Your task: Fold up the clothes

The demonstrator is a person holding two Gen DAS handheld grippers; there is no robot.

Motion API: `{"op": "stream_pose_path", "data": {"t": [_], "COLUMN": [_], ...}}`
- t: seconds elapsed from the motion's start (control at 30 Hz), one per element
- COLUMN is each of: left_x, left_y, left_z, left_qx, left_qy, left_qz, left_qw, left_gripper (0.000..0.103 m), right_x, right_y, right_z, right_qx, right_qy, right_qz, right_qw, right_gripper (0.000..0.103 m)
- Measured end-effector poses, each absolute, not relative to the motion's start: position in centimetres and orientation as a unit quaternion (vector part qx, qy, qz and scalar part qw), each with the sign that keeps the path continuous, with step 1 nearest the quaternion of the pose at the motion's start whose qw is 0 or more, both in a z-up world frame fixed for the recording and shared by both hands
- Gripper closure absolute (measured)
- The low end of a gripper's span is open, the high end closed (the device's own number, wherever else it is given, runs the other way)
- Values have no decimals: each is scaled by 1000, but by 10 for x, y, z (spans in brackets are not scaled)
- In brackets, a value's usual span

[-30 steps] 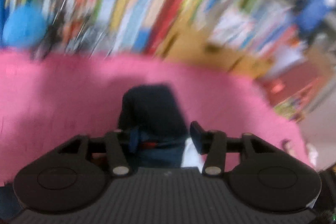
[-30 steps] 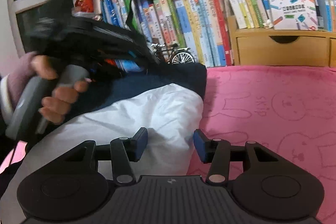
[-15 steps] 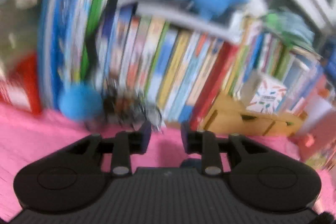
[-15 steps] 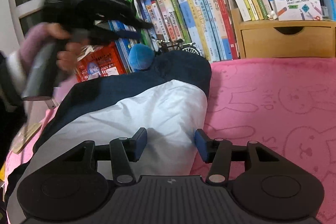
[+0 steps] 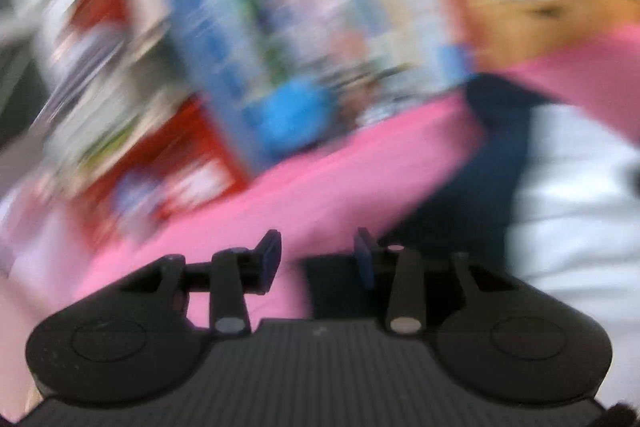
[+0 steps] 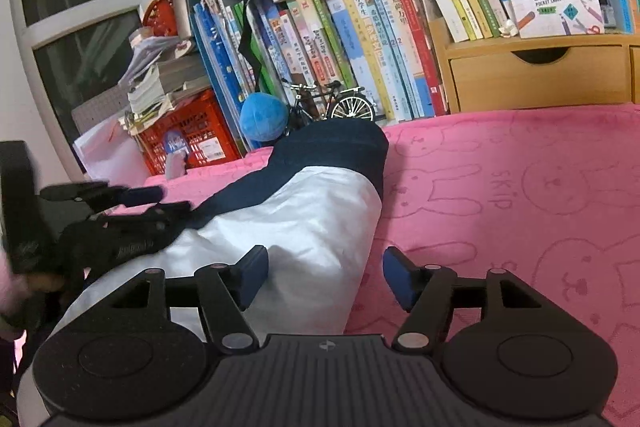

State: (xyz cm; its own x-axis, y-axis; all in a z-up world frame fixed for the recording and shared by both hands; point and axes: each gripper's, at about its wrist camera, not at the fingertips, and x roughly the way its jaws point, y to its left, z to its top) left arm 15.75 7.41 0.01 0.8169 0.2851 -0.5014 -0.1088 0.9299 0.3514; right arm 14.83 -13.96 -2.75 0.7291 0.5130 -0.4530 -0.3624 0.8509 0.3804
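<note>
The garment [image 6: 304,227], white through the body with navy along its far end and left edge, lies on the pink blanket [image 6: 520,195] as a long, narrow strip running from the near left toward the bookshelf, its navy end stopping just short of the toy bicycle [image 6: 332,103] and the blue plush ball [image 6: 264,117]. Its right edge is straight and doubled, so a lengthwise fold appears already made; the strip has not yet been brought end to end, and the piece looks roughly midway through folding. The right gripper [image 6: 324,277] hovers over the near white part, its jaws opening, with the cloth's right edge showing below the gap and neither pad pressing on it. The left gripper [image 5: 318,259] sits low at the strip's left side, over the navy edge where it meets the blanket; that view is badly smeared, but its jaws are opening too and nothing is clamped between them. From the right wrist view the same tool is seen held in a hand [image 6: 24,291] at the left, fingers reaching toward the navy border. What likely remains is gripping one end, carrying it over the other, and flattening the result. The blanket to the right is bare.
</note>
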Motion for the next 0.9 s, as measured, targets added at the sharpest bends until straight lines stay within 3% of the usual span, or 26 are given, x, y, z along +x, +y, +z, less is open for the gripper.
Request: {"op": "stream_pose_path", "data": {"t": [0.1, 0.17, 0.27, 0.33, 0.4, 0.53, 0.7, 0.9], "left_x": [138, 122, 98, 86, 81, 98, 115, 82], "left_y": [101, 114, 116, 101, 77, 57, 94, 107], "left_z": [24, 34, 45, 53, 49, 3, 13, 49], "left_qx": [41, -38, -97, -61, 40, 237, 163, 2], "left_qy": [294, 297, 276, 246, 231, 228, 261, 245], "left_qz": [61, 20, -14, -28, -24, 59, 173, 74], "left_qw": [953, 954, 956, 967, 972, 943, 936, 967], "left_gripper": [58, 48, 47, 43, 35, 34, 36, 36], "right_x": [150, 152, 153, 153, 153, 153, 152, 153], "right_y": [-143, -146, -148, -148, -148, -148, -149, -152], "right_z": [-29, -30, -32, -33, -34, -34, -34, -34], "right_qx": [141, 148, 157, 158, 158, 159, 159, 165], "right_qy": [283, 285, 288, 289, 289, 288, 286, 286], "right_qz": [240, 241, 240, 238, 237, 236, 232, 229], "right_qw": [918, 916, 914, 914, 914, 914, 916, 916], "right_gripper": [36, 36, 35, 34, 33, 32, 31, 29]}}
